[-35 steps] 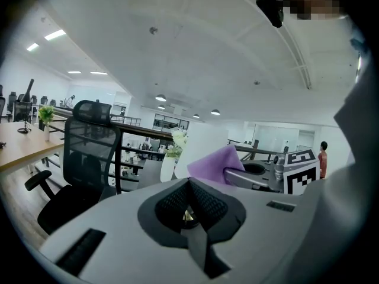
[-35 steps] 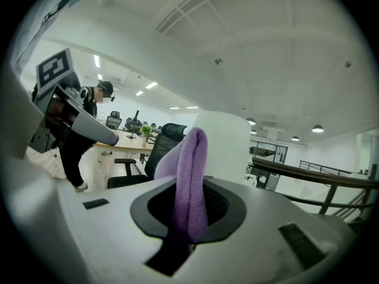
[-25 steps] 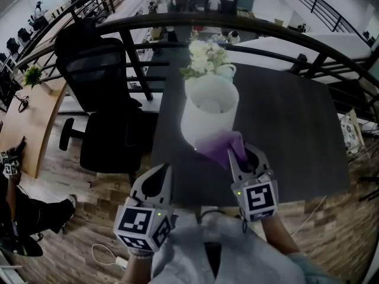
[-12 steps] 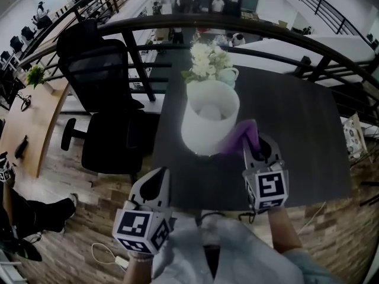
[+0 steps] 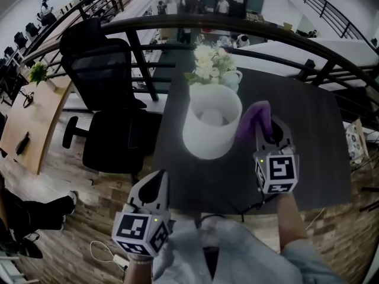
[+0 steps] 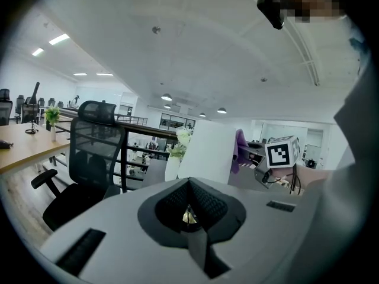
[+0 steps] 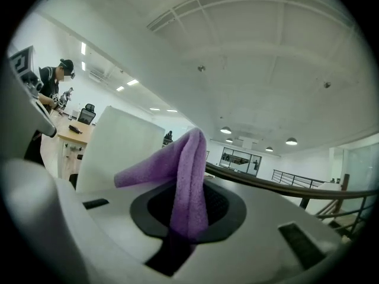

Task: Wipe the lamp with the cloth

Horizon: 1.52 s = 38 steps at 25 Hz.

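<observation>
Centrally, a dark tabletop [image 5: 302, 158] carries the work. A black office chair [image 5: 100, 99] stands on the floor off the tabletop's left edge.

1. The lamp [image 5: 212, 123], with a white cylindrical shade, stands upright near the left edge of the tabletop, toward the far side.
2. The right tool [image 5: 269, 136] is held over the tabletop just right of the lamp. Its jaws are clenched on the cloth.
3. The left tool [image 5: 153, 195] is held off the near edge, by the near left corner. Its jaws are closed together with nothing between them.
4. White flowers [image 5: 210, 64] stand just behind the lamp, at the far edge.
5. The purple cloth [image 5: 253, 118] rises folded from the right tool's jaws, one flap reaching toward the shade's right side. Contact cannot be confirmed.
</observation>
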### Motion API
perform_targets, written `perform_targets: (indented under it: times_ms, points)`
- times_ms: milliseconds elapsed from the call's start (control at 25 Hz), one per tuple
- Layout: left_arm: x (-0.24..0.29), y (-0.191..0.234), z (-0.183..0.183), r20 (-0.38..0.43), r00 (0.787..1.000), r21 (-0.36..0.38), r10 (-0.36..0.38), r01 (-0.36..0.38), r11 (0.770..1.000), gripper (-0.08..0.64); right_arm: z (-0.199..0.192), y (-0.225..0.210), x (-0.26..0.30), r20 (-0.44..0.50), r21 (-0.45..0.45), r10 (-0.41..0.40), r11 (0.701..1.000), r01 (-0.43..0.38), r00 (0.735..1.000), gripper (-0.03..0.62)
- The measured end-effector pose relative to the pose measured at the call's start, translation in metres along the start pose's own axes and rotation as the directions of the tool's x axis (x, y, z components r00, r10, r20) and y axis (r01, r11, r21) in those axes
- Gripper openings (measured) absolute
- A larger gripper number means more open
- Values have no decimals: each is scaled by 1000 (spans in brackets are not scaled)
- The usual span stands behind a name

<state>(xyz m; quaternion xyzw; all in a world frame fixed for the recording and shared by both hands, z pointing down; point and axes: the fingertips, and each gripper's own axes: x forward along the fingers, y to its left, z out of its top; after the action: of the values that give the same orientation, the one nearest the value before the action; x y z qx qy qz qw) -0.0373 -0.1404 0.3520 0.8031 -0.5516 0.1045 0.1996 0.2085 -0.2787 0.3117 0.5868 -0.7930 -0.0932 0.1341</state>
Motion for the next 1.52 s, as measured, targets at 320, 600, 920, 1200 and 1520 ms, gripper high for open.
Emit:
perform_targets:
  times_ms: [320, 600, 920, 1200, 1520]
  points:
    - [-1, 3, 4, 2, 1000, -4, 23, -23, 1000, 11, 51, -29, 27, 109, -39, -20, 999, 24, 994, 51]
    - [-5, 7, 2, -2, 999, -20, 50, -50, 999, 11, 87, -11, 60, 199, -36, 153, 988, -149, 968, 51]
    - [-4, 14, -2, 13, 997, -42, 76, -75, 996, 11, 66, 26, 84, 139, 31, 358, 930, -366, 923, 51]
    - [-4, 15, -3, -22, 995, -49, 94, -95, 994, 11, 17, 42, 86, 30, 90, 422, 902, -423, 906, 51]
    - [-3, 19, -3, -11, 996, -62, 91, -91, 994, 9, -2, 44, 87, -36, 73, 470, 881, -467, 882, 51]
